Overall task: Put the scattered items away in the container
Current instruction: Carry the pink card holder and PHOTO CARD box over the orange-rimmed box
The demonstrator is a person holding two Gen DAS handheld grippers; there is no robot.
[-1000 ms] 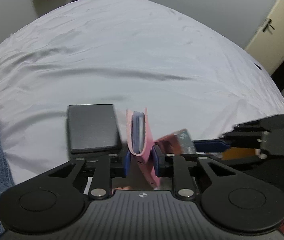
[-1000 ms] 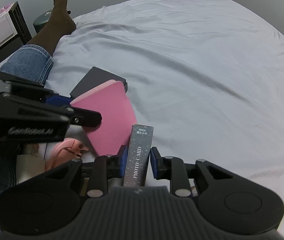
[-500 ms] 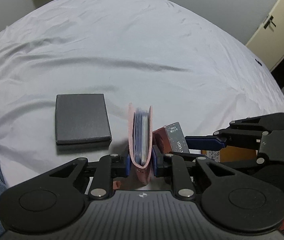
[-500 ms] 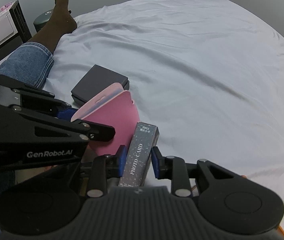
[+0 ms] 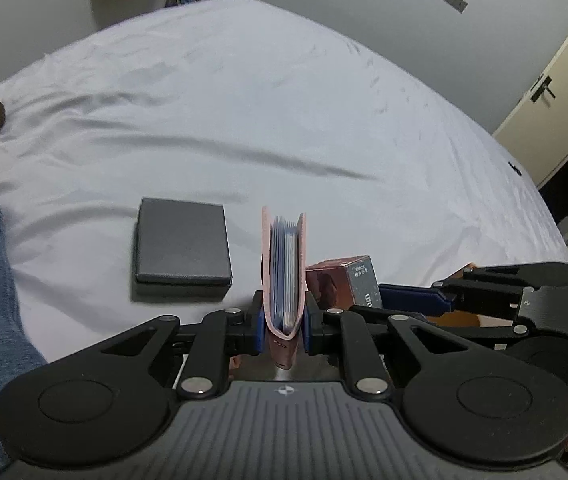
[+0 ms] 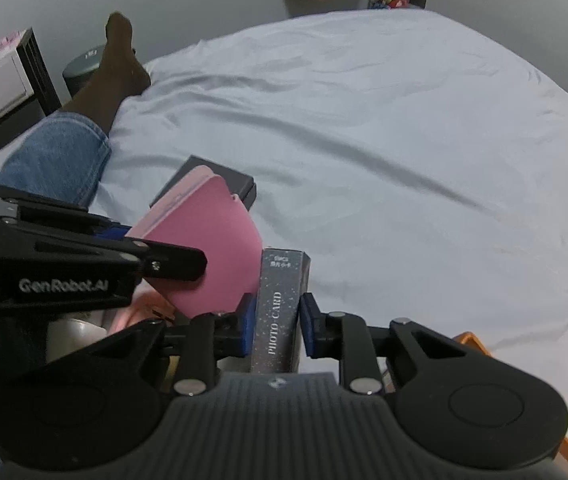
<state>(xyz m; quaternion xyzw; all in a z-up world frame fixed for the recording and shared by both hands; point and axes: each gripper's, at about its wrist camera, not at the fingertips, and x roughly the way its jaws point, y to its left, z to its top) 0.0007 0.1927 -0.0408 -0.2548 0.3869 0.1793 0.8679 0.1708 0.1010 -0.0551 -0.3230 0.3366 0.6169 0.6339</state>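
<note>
The pink card wallet (image 5: 284, 276), blue sleeves showing, stands upright, clamped in the left gripper (image 5: 283, 322); the right gripper (image 6: 275, 326), jaws closing, pinches the speckled grey photo-card box (image 6: 280, 304); both hang just above the white bed (image 5: 284, 120).

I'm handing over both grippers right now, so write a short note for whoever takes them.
Left tongs: closing, clamped on the pink card holder, held upright.
Right tongs: closing, gripping the PHOTO CARD box.
The dark grey box lies on the white bed sheet, untouched.
An orange edge, perhaps the container, shows below the right tongs.
Done: two items picked up. Left: drop both in, then fetch the grey box.
</note>
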